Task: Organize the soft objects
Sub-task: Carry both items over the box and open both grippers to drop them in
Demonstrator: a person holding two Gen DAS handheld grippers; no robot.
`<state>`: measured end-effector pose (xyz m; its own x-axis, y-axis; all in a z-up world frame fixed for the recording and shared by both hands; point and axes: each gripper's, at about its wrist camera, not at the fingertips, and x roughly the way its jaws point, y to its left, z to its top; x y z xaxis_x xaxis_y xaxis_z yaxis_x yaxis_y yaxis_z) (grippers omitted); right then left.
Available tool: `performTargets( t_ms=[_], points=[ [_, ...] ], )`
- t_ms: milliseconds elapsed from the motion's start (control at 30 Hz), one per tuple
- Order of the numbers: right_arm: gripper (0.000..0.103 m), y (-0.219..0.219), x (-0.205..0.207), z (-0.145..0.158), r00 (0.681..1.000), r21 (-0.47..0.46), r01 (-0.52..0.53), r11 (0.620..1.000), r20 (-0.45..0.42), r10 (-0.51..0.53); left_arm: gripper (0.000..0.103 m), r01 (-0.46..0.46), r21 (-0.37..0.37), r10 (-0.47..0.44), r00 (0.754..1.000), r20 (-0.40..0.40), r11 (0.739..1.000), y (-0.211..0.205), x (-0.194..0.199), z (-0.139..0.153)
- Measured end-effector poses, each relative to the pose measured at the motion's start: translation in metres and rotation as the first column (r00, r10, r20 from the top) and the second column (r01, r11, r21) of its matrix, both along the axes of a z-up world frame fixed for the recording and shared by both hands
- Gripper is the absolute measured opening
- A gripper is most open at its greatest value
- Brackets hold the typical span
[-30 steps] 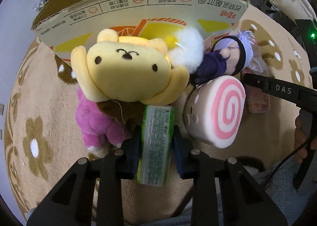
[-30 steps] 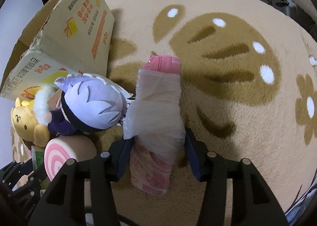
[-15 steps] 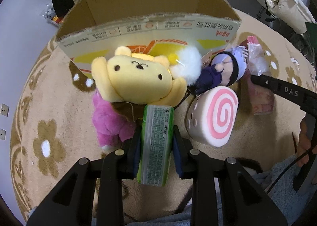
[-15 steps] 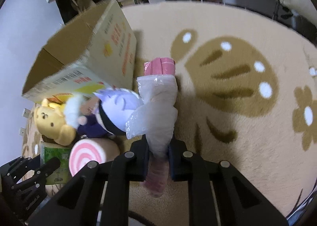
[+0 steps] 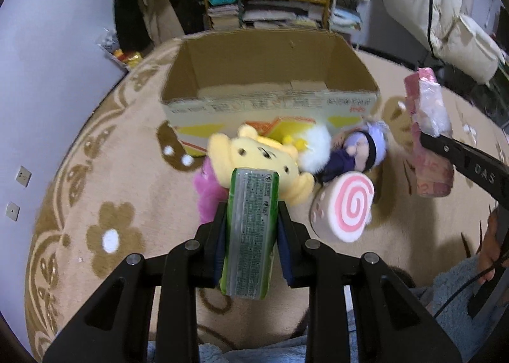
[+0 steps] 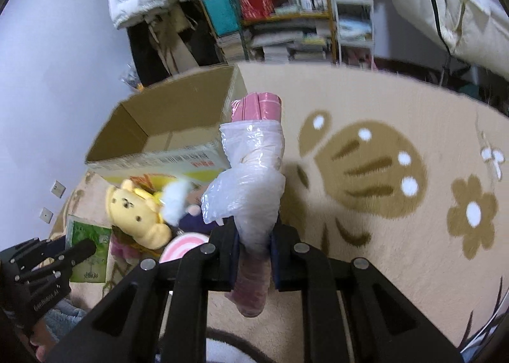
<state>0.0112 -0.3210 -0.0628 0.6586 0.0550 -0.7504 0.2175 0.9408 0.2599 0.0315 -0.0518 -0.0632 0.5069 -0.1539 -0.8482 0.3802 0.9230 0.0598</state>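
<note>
- "DAS" shows on the right gripper (image 6: pixel 254 243), clamped on a pink tissue pack in clear plastic (image 6: pixel 251 172), held above the rug (image 6: pixel 397 251).
- Left gripper (image 5: pixel 251 229) clamped on a green tissue pack (image 5: pixel 251 229); fine print unreadable.
- Open cardboard box (image 5: pixel 270 76) beyond, red and yellow printing on its near side.
- Yellow bear plush (image 5: pixel 261 159), purple-haired doll (image 5: pixel 359 153) and pink swirl cushion (image 5: pixel 346 207) lie between grippers and box.
</note>
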Motion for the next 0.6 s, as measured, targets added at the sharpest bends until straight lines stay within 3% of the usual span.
performTargets(
  t_ms=[300, 600],
  points=[
    [0.017, 0.02, 0.0, 0.034, 0.983, -0.043, -0.036, 0.998, 0.176, 0.043, 0.027, -0.086, -0.071, 0.097, 0.978, 0.184, 0.994, 0.019, 0.016, 0.037],
    [0.017, 0.033, 0.019, 0.046, 0.968, -0.084, -0.069, 0.994, 0.235, 0.087, 0.027, -0.077, -0.066, 0.094, 0.95, 0.299, 0.995, 0.012, 0.037, 0.062]
  ],
)
